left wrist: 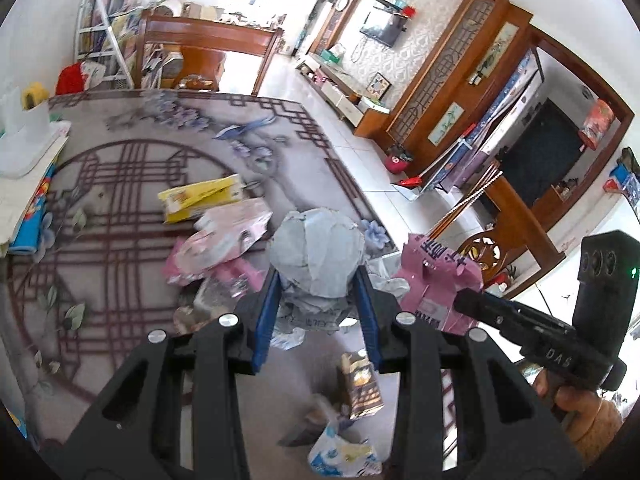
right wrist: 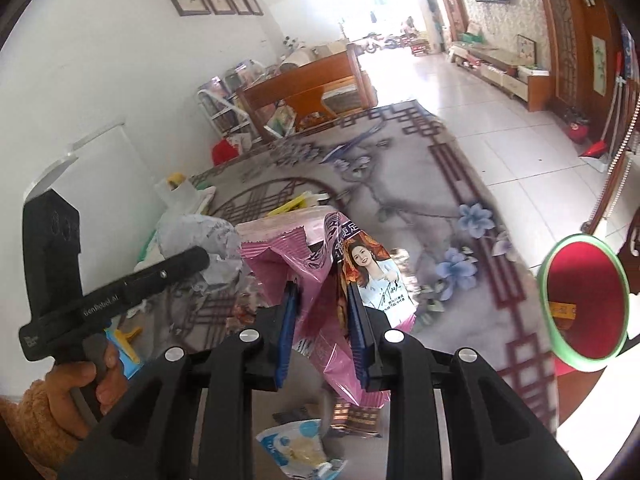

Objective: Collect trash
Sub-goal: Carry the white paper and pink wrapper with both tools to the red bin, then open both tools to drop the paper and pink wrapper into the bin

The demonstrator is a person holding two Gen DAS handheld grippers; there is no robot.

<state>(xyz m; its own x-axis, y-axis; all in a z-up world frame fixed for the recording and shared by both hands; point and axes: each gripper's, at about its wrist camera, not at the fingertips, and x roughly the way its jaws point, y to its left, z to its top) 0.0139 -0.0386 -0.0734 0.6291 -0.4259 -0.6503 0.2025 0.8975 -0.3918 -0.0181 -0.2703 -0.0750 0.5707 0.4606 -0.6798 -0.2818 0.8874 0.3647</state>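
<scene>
My left gripper [left wrist: 318, 276] is shut on a crumpled grey paper ball [left wrist: 316, 252], held above the patterned rug [left wrist: 132, 200]. My right gripper [right wrist: 322, 296] is shut on a pink plastic snack bag [right wrist: 316, 280] with a printed woman's photo; the bag also shows in the left wrist view [left wrist: 434, 280]. More trash lies on the rug: a yellow box [left wrist: 200, 198], pink wrappers [left wrist: 224, 244], a dark snack packet [left wrist: 360, 386] and a blue-white wrapper [left wrist: 340, 454]. The grey ball also shows in the right wrist view [right wrist: 200, 240].
A red bin with a green rim [right wrist: 582, 300] stands at the right. A wooden bench [left wrist: 204, 56] and a white rack [left wrist: 100, 36] stand beyond the rug. A white table [left wrist: 24, 160] is at the left. Tiled floor [right wrist: 500, 120] lies to the right.
</scene>
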